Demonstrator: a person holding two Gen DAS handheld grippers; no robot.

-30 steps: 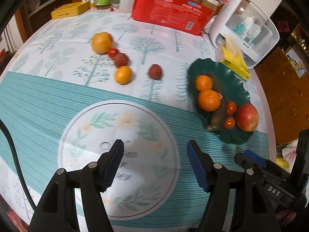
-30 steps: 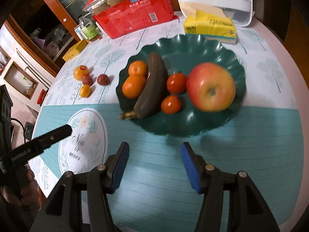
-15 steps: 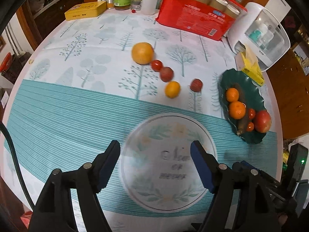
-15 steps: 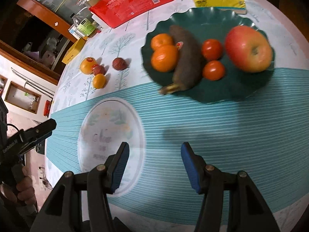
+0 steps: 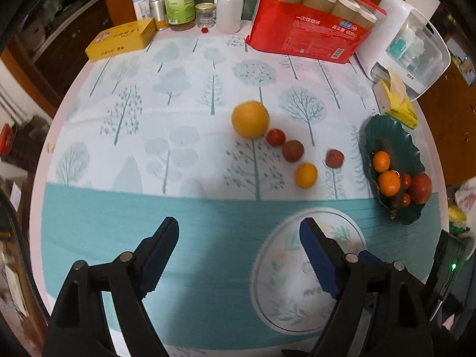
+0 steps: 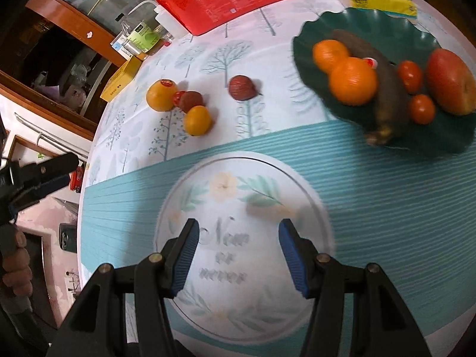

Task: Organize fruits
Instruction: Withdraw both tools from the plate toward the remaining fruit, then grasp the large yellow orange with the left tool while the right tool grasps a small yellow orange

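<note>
A dark green plate [image 5: 386, 131] [image 6: 386, 26] at the table's right holds two mandarins, a dark banana [image 6: 386, 89], two small tomatoes and a red apple [image 6: 449, 80]. Loose on the cloth lie a big orange [image 5: 250, 119] [image 6: 160, 95], a small tomato [image 5: 275, 137], two dark red fruits [image 5: 293, 150] [image 6: 241, 87] and a small orange [image 5: 305, 175] [image 6: 197, 120]. My left gripper [image 5: 238, 247] hangs over the teal stripe, its jaws opening with nothing between them. My right gripper [image 6: 238, 250] is open and empty above the round flower print [image 6: 247, 196].
At the table's back stand a red pack of cups [image 5: 312, 29], bottles and jars [image 5: 181, 6], a yellow box [image 5: 122, 40], a white appliance [image 5: 410, 47] and a yellow tissue pack [image 5: 398, 104]. A hand [image 6: 15, 264] holds the left gripper's handle at the left edge.
Both grippers have pulled back and leftward from the green plate; the loose fruits now sit nearer mid-frame. The left jaws have spread wider; the right jaws kept their gap.
</note>
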